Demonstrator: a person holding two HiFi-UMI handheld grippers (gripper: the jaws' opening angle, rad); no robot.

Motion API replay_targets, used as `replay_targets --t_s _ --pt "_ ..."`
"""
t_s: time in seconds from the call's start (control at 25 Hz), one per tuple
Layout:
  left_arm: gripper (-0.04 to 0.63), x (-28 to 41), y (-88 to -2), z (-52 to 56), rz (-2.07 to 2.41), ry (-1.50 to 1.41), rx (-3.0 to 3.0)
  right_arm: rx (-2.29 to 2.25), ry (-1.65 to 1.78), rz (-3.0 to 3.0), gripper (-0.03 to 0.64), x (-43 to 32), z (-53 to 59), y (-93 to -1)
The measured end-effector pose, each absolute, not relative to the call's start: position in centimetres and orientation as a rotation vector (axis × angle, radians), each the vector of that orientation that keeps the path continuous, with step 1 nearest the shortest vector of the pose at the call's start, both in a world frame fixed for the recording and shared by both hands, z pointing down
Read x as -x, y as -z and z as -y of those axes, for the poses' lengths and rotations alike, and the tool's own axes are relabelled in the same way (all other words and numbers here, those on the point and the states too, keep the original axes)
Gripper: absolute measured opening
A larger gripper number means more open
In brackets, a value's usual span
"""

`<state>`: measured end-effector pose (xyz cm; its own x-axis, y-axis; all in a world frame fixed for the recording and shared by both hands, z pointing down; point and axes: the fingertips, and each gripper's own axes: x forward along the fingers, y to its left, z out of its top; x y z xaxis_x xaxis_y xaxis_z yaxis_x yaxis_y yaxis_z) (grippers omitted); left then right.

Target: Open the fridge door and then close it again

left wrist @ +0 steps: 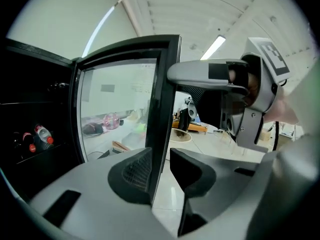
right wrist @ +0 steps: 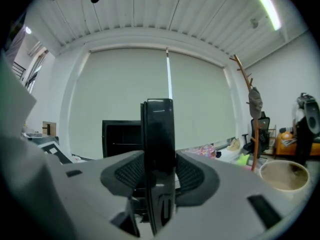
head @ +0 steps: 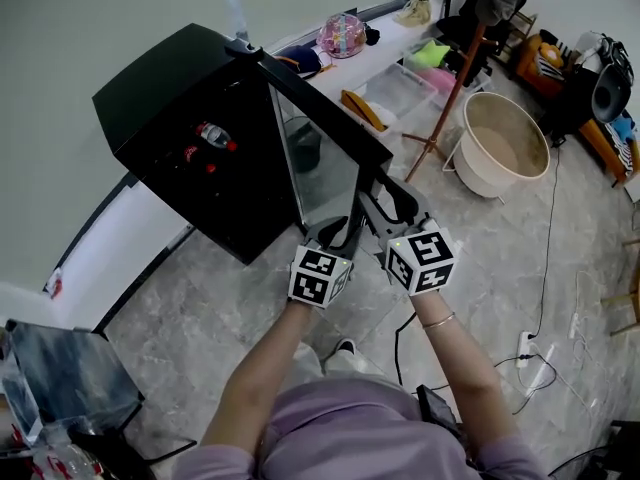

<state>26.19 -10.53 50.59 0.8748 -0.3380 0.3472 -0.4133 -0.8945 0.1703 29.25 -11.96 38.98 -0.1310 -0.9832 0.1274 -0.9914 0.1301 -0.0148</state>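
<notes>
- Both my grippers are on the fridge door (head: pixel 322 163), at its free edge, the side farthest from the fridge (head: pixel 190 183) cabinet.
- My right gripper (right wrist: pixel 159 176) is clenched on that edge. The door stands edge-on between its ribbed pads, which press on it from both sides.
- My left gripper (left wrist: pixel 160 166) also clasps the door edge. The pad on the glass side lies flat against it, while the other pad seems to meet it only at its tip, so I judge this grip the weaker one.
- The door stands swung well away from the fridge, and the dark inside is open to the room. I take the opening half as done or almost done, with the closing half to come.
- The next move calls for swinging the edge back towards the fridge front along the hinge's arc. Both hands should travel together so the door does not twist, and the jaws should let go only once the door sits flush.
- The weak left grip could slip off the thin edge partway.
- Inside the fridge I can make out only two red-capped bottles (head: pixel 212 138); the rest of the inside is too dark.
- I cannot pick out a handle on the door.
- From the head view, my grippers cover the door's lower corner.
- The hinge side shows only as a dark line against the fridge.
</notes>
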Motion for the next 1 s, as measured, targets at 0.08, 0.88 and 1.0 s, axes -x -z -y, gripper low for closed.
replay_targets --t_s 0.08,0.88,1.0 --pt "0.098 -26.3 -50.4 11.3 0.577 -0.445 -2.804 -2.050 -0.146 2.275 0.196 -30.7 12.1 -39.0" --pt "0.098 -26.2 -47.3 20.2 0.718 -0.327 -2.780 -2.219 -0.198 2.127 0.153 -40.3 15.7 -39.4" --pt "0.098 -26.4 -47.2 20.6 0.724 -0.320 -2.773 -2.217 -0.203 2.094 0.155 -41.2 16.2 -39.7"
